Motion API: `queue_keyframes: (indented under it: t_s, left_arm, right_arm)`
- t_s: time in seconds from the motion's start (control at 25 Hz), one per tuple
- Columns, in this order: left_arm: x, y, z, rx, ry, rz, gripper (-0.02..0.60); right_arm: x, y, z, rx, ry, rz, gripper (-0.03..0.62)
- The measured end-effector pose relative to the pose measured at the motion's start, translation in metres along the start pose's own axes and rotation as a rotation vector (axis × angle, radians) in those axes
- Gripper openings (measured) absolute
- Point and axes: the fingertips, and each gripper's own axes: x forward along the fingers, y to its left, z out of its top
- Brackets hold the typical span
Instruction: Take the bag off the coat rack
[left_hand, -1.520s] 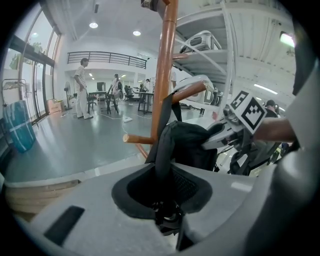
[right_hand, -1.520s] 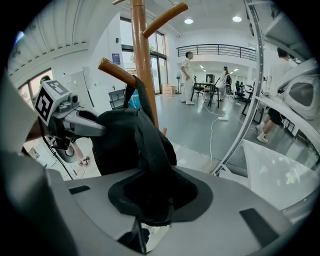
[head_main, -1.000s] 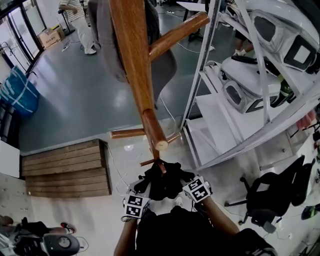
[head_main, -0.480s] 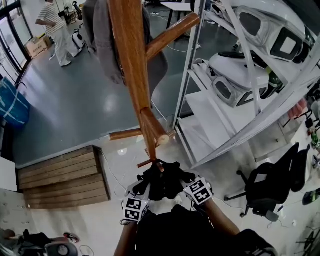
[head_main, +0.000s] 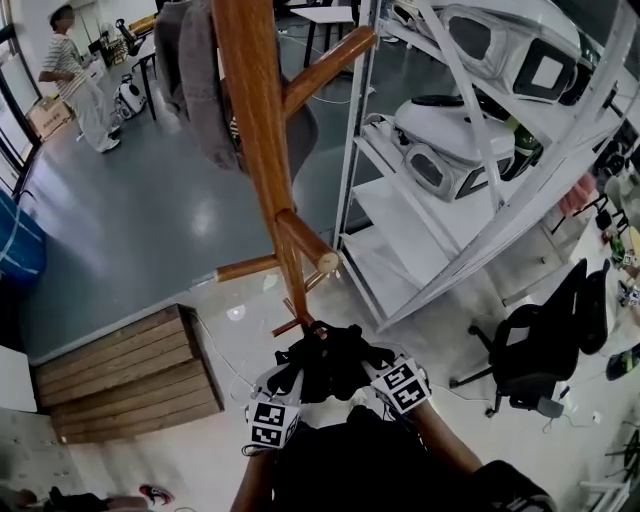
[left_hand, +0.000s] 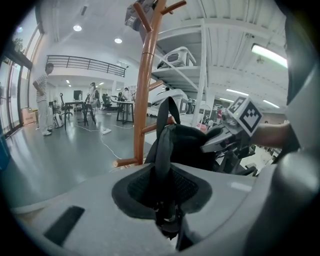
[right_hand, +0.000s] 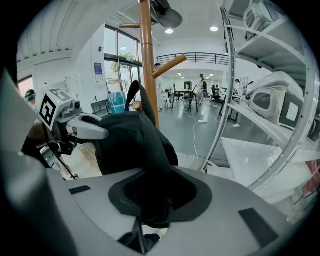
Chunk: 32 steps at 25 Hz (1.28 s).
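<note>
A black bag (head_main: 328, 362) is held low beside the wooden coat rack (head_main: 258, 150), close to a short lower peg (head_main: 289, 326). The left gripper (left_hand: 167, 212) is clamped on the bag's strap (left_hand: 162, 145); the right gripper (right_hand: 149, 202) is clamped on its black fabric. Cloth buries both pairs of jaw tips; whether the strap loop clears the peg cannot be told. The rack's top is cropped.

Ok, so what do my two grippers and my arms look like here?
Both the left gripper and right gripper have pale grey moulded shells with a black recess around the jaws. Each carries a white cube printed with black square markers. You wear a black top; forearms uncovered.
</note>
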Motion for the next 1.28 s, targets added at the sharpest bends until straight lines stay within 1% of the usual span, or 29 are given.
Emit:
queue_keyframes:
  t_s: [0.4,0.68,0.96,1.28]
  left_arm:
    - [-0.014,-0.009,0.0,0.043,-0.002,-0.079,0.075]
    - [-0.031,-0.01,-0.01,0.066,-0.013,-0.107,0.074]
    - [-0.046,-0.01,-0.021,0.058,-0.018,-0.116,0.074]
    - [-0.063,-0.002,-0.042,0.014,-0.01,-0.06,0.074]
  right_arm:
    - [-0.023,0.018,-0.008,0.054,-0.02,-0.063,0.084]
    - [-0.028,0.035,-0.022,0.07,-0.019,-0.103,0.084]
    - [-0.027,0.057,-0.025,0.087,-0.042,-0.044,0.081]
    - [-0.018,0.077,-0.02,0.06,-0.025,0.048,0.08]
